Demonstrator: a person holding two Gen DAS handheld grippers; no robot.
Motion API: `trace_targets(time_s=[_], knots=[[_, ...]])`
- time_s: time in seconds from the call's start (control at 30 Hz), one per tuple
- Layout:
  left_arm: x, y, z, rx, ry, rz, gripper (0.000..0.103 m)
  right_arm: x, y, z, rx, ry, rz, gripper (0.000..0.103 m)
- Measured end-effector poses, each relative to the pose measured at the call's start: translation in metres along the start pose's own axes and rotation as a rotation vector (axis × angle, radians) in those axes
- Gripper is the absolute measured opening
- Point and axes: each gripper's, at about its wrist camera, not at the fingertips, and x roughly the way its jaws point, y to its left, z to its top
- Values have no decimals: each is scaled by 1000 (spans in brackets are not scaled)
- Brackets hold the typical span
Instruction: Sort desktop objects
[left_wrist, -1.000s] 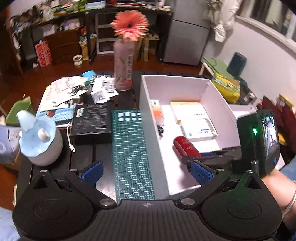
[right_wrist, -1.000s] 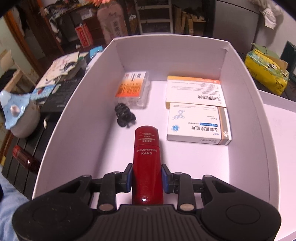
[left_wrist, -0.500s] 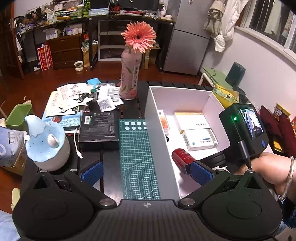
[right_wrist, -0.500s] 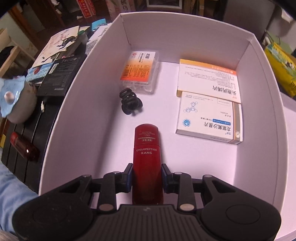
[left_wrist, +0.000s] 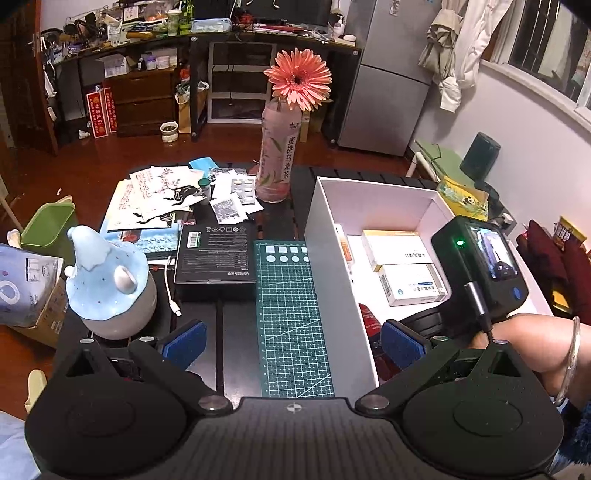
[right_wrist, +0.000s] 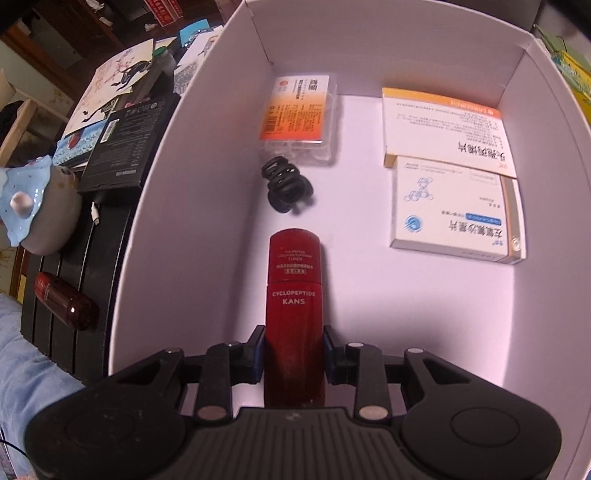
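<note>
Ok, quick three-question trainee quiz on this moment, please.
1. True or false: the right gripper is shut on the red toner bottle.
2. What lies just beyond the bottle's cap in the white box? A) black hair claw B) green cutting mat C) flower
3. Fill in: the left gripper holds ____.

Key: 1 true; 2 A, the black hair claw; 3 nothing, it is open.

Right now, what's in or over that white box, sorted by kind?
Medicine cartons: 2, an orange-edged one and a white one with blue print
Clear case with orange label: 1
Black hair claw: 1
Red bottle, gripped in the right gripper jaws: 1
Total: 5
</note>
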Motion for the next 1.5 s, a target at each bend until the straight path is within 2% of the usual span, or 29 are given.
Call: trace_targets(time_s=[0.73,1.13,1.5], knots=[[1,-1,-1,9,9,-17,102,15,14,9,-6,52,-58,29],[1,-3,-3,17,10,-23,102,8,5,8,19,23,-23,30],[2,-3,-3,11,14,-32,102,-15,2,3,26,-5,11,31]])
